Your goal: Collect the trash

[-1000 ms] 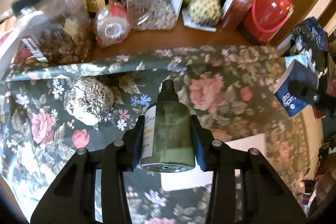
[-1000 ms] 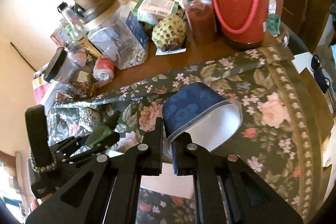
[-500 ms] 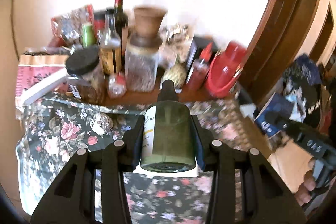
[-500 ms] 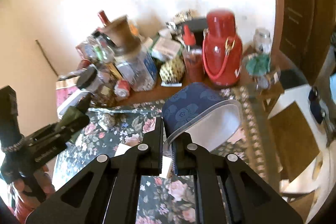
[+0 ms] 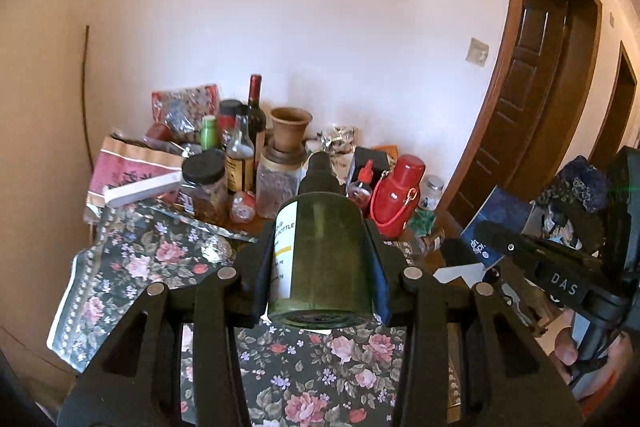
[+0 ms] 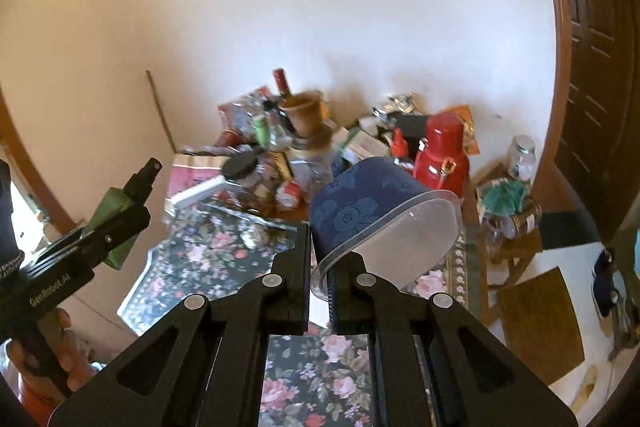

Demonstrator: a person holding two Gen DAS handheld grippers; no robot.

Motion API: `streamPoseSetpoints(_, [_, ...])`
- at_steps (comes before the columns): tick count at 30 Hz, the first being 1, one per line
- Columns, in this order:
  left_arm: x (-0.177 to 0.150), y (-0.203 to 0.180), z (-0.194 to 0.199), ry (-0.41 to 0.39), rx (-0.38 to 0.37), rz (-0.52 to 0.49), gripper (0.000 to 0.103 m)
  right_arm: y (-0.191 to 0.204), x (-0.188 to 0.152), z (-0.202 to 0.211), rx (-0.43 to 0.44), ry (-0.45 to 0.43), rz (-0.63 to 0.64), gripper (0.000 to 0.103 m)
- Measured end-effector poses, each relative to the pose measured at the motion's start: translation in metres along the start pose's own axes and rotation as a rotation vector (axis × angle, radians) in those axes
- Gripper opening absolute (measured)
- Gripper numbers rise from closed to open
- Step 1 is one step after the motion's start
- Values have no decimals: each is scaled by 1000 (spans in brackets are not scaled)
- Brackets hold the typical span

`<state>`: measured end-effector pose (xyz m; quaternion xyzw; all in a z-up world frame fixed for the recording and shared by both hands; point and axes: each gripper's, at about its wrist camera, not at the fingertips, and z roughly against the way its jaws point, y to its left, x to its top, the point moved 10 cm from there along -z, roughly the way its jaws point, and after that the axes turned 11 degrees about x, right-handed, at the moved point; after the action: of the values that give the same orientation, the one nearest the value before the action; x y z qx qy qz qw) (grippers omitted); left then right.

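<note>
My left gripper [image 5: 320, 267] is shut on a dark green spray bottle [image 5: 320, 259] with a white label and a black nozzle, held high above the floral tablecloth [image 5: 132, 271]. From the right wrist view the same green spray bottle [image 6: 116, 203] shows at far left in the left gripper [image 6: 104, 227]. My right gripper [image 6: 319, 279] is shut on the rim of an empty blue flower-patterned tub [image 6: 372, 211] with a clear plastic lip, raised above the table. In the left wrist view the blue tub [image 5: 500, 223] appears at right, clamped by the right gripper [image 5: 492, 239]. A crumpled foil ball [image 5: 216, 247] lies on the cloth.
The back of the table is crowded: a red thermos [image 5: 396, 195], a red sauce bottle [image 5: 362, 183], a wine bottle [image 5: 256, 115], several jars and a clay pot [image 5: 290, 127]. A brown door [image 5: 532, 99] stands at right. A stool [image 6: 536, 311] sits beside the table.
Both grippers have risen and drawn back from the table with the bottle and the tub still clamped. The table now looks smaller and farther, with more wall in view.
</note>
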<state>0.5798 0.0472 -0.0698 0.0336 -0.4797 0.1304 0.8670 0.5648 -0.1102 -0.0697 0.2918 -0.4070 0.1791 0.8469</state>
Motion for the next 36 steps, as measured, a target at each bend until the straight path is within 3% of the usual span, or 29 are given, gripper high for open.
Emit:
streamPoseSetpoints(6, [-8,6,32,-26,-32,6,41,30,-8,24,16,-31,34,6])
streamPoseSetpoints(13, [-41,23,82,-24,-70,-38,41,62,-42,52,-19,-31,18,6])
streamPoseSetpoints(28, [-155,84,209,36,-135,-82,40,163,-167,113,-72,-6,-56,6])
streamPoseSetpoints(36, [-207,107,230,129,-130,-91,40,198,-227,121,-71,68,-100,6])
